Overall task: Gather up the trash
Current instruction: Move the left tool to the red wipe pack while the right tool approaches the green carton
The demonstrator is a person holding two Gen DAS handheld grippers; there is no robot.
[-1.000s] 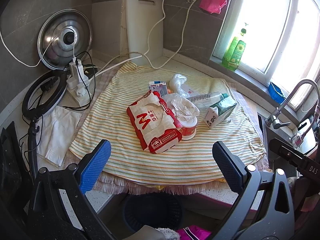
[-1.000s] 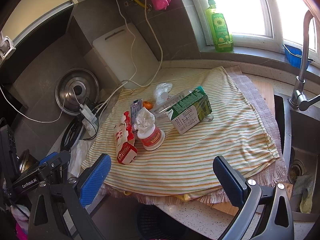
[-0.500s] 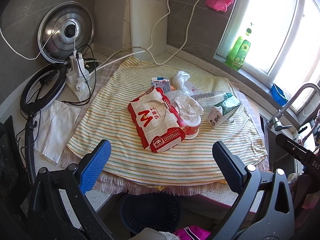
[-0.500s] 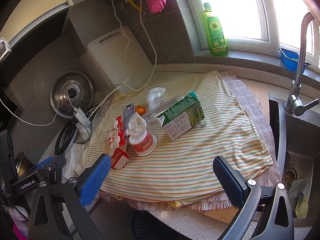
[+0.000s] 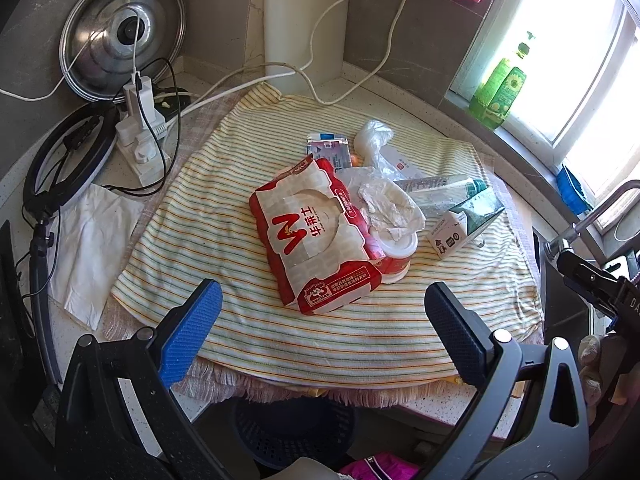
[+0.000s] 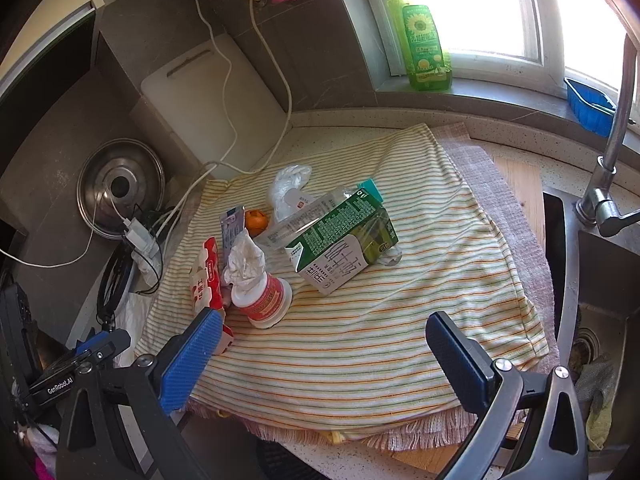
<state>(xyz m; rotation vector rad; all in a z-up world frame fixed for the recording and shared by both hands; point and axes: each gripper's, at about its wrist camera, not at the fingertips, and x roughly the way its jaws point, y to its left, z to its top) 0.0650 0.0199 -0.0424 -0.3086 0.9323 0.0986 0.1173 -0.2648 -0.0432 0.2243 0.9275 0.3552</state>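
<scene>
A pile of trash lies on a striped cloth. It holds a red and white tissue pack, a red cup stuffed with crumpled paper, a green milk carton, a clear plastic bag, a small foil pack and an orange peel. My left gripper is open and empty, just short of the tissue pack. My right gripper is open and empty, near the cup.
A dark slotted bin stands below the counter's front edge. A pot lid, power strip with cables, ring light and white napkin lie left. A sink, tap and green bottle are right.
Both grippers have moved forward toward the trash pile, which now looks larger and nearer. Both stay open. No trash item has moved.
</scene>
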